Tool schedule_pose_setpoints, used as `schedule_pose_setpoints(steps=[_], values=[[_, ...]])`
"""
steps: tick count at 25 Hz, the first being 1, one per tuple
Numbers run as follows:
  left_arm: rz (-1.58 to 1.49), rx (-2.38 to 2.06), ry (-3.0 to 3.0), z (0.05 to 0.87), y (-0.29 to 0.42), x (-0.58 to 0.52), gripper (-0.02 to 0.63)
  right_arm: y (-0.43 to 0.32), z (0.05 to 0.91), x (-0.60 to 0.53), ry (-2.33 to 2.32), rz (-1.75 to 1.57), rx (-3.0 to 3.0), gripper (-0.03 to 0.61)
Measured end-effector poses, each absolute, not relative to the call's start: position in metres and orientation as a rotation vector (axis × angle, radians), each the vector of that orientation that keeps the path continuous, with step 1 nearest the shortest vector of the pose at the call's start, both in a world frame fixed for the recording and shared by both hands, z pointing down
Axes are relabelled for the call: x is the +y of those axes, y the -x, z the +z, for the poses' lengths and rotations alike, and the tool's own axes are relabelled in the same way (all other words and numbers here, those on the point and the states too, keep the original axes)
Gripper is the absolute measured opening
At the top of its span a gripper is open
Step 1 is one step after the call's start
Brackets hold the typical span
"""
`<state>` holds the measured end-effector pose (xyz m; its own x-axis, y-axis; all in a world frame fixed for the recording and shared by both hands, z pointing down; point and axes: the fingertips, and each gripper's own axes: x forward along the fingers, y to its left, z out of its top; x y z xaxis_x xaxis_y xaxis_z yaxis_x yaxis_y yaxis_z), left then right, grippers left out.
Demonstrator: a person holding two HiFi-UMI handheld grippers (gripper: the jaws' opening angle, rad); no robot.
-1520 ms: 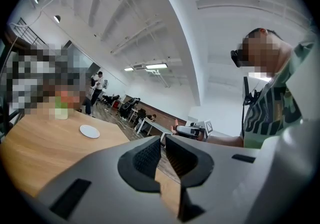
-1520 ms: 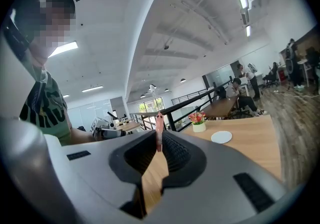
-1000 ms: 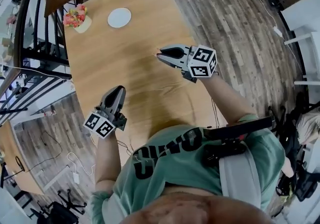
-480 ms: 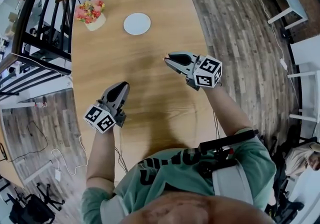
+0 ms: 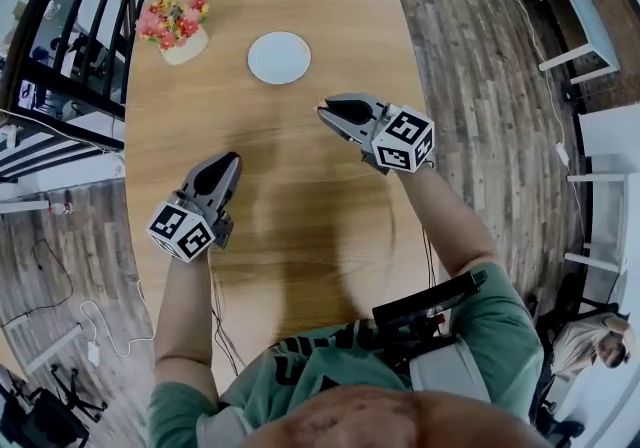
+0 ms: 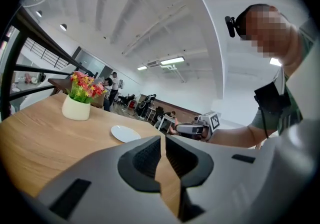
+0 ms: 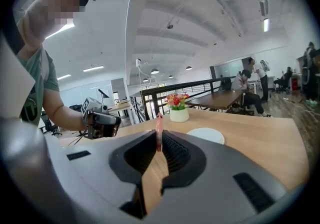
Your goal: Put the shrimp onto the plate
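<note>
Wood-grain bench (image 5: 300,226) fills the middle of the head view, with plank flooring (image 5: 480,66) seen along one side and a dark railing (image 5: 60,86) along the other.

Closest in, the left gripper (image 5: 229,159) is held over the left part of the bench, pointed away from the person. In the left gripper view its fingers (image 6: 147,155) are seen brought together, with only a hairline slit left between the ribbed pads. Nothing is carried there.

A little farther out, the right gripper (image 5: 322,109) is held over the middle of the bench, well apart from the left one. And the shrimp (image 7: 158,128) is found here: a thin pink piece, clamped upright between the right fingers. Its tip is seen poking up just above them in the right gripper view. So the shrimp is carried clear of the bench surface, not laid down anywhere.

Farther still, the white plate (image 5: 279,57) is seen lying flat on the far part of the bench. It is beyond the right gripper and well apart from both grippers.

Just to the plate's left, a white pot (image 5: 186,45) is set near the far corner, filled with red, pink and yellow flowers (image 5: 168,18). Pot and plate are kept apart.

Past the bench end, in the right gripper view, an open room is made out, with people (image 7: 250,85) seated at a dark table (image 7: 220,99).
</note>
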<state>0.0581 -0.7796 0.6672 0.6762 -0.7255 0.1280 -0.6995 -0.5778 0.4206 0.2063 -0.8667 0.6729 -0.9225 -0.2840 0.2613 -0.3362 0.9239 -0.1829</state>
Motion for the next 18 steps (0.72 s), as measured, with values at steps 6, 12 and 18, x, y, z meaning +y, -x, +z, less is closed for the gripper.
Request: schedule_pose_setpoints(steps=[6,12,18], values=[[-0.021,-1.098,-2.464,0.700,-0.053,-0.817,0.035,-0.180,0.711,-0.921,-0.479,0.248,-2.784,0.041],[0.006,-1.069,-2.489,0.718,-0.061,-0.848,0.035,-0.165,0.739,-0.967,-0.506,0.213,-2.721,0.041],[0.015,-1.071,-2.517,0.722,-0.060,-0.873,0.035,-0.156,0.767,-1.003,-0.531,0.141,-2.640,0.041]])
